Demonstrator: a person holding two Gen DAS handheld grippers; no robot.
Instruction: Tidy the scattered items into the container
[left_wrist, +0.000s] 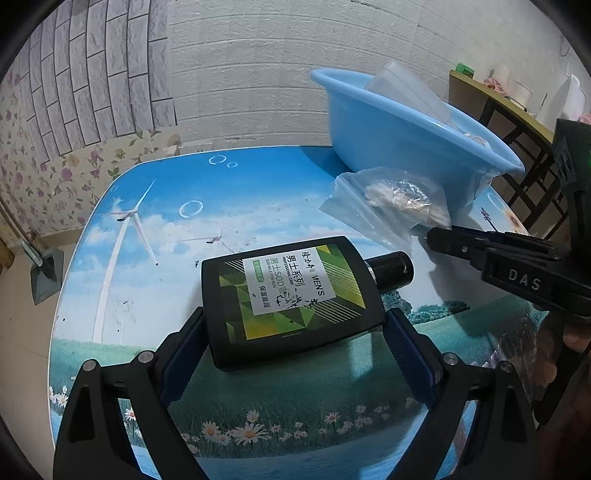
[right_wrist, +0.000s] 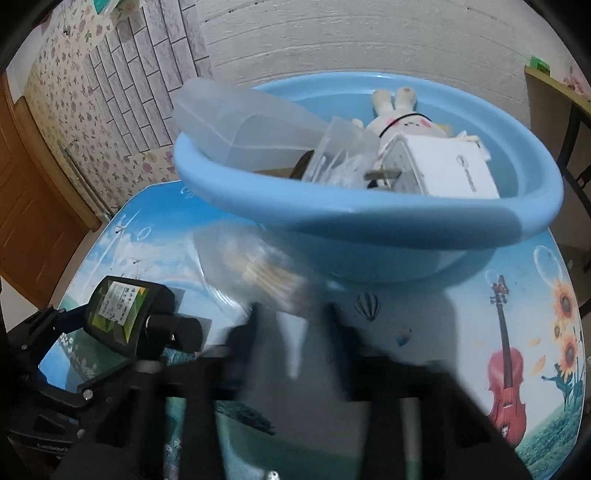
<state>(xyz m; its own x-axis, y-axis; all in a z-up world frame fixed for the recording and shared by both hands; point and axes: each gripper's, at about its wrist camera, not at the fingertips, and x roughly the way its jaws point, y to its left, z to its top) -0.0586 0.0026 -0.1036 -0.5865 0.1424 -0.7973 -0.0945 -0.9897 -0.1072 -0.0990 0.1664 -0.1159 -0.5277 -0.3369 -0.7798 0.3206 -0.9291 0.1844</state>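
Black bottle (left_wrist: 291, 299) label "MEN'S", "SOD MILK FOR MEN" — right tool (left_wrist: 430, 236) marked "DAS".

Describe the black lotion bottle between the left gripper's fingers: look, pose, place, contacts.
The black lotion bottle is flat, rectangular and plastic-looking, with a round black cap screwed on. Its green and yellow geometric label carries a white panel reading MEN'S. It lies label-up on the printed tabletop, cap toward the blue basin. The left gripper straddles its base; whether the fingers press it is unclear.
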